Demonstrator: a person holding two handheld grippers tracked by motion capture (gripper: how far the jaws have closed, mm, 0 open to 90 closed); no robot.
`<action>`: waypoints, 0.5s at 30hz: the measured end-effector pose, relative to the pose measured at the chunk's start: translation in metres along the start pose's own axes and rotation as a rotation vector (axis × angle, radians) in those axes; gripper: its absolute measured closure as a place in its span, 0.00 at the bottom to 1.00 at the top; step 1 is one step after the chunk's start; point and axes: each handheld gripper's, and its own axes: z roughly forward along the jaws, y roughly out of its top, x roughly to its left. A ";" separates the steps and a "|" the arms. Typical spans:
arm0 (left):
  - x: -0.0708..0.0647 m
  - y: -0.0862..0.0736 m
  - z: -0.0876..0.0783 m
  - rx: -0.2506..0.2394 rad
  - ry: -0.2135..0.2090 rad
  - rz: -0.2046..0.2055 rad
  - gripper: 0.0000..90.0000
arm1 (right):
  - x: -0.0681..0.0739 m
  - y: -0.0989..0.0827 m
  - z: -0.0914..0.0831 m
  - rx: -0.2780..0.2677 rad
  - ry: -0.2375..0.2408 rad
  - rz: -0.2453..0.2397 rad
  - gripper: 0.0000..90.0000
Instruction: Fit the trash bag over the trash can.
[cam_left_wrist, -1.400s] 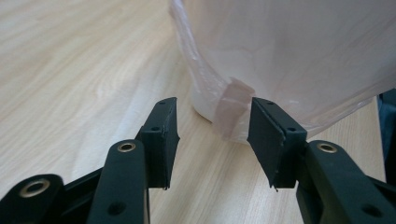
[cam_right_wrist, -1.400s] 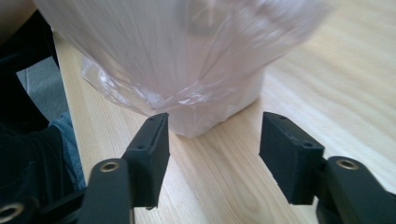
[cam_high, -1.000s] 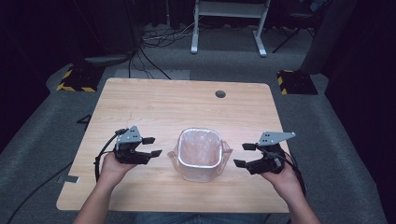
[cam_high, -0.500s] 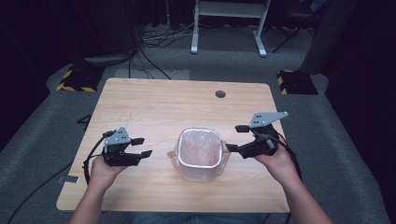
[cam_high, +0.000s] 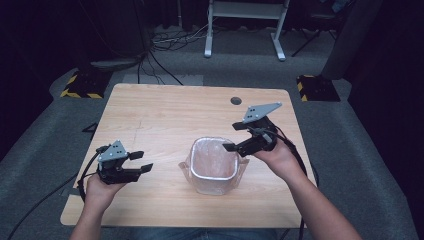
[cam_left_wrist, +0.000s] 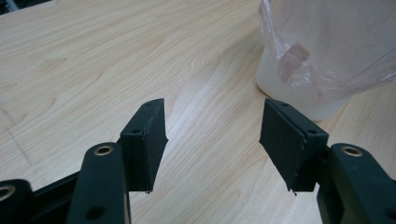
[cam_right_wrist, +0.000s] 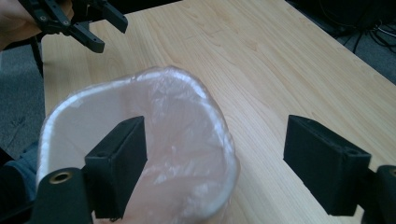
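Bin (cam_high: 214, 170) lined with a thin pink plastic bag (cam_right_wrist: 182, 154) stands near the front middle of the wooden bench (cam_high: 165, 115). Right gripper (cam_high: 239, 139) hovers over its far right rim, jaws wide and empty. Left gripper (cam_high: 141, 162) waits well to the left, jaws wide, empty too. Judging by this, the liner is not yet gripped and the handling remains to be done.

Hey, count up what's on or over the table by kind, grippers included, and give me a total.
Handheld grippers: 2, the left gripper and the right gripper, both open and empty
White bins: 1, the bin
Clear plastic liner bags: 1, the liner bag in the bin
Total: 4
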 end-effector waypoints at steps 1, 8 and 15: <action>0.000 -0.001 -0.001 0.002 0.009 0.004 0.45 | 0.000 0.004 0.004 0.008 0.001 -0.009 0.24; 0.000 -0.009 -0.007 -0.002 0.016 -0.023 0.45 | 0.004 0.023 0.041 0.088 0.017 -0.069 0.24; 0.001 -0.012 -0.009 0.002 0.023 -0.016 0.45 | 0.001 0.030 0.073 0.180 0.024 -0.096 0.24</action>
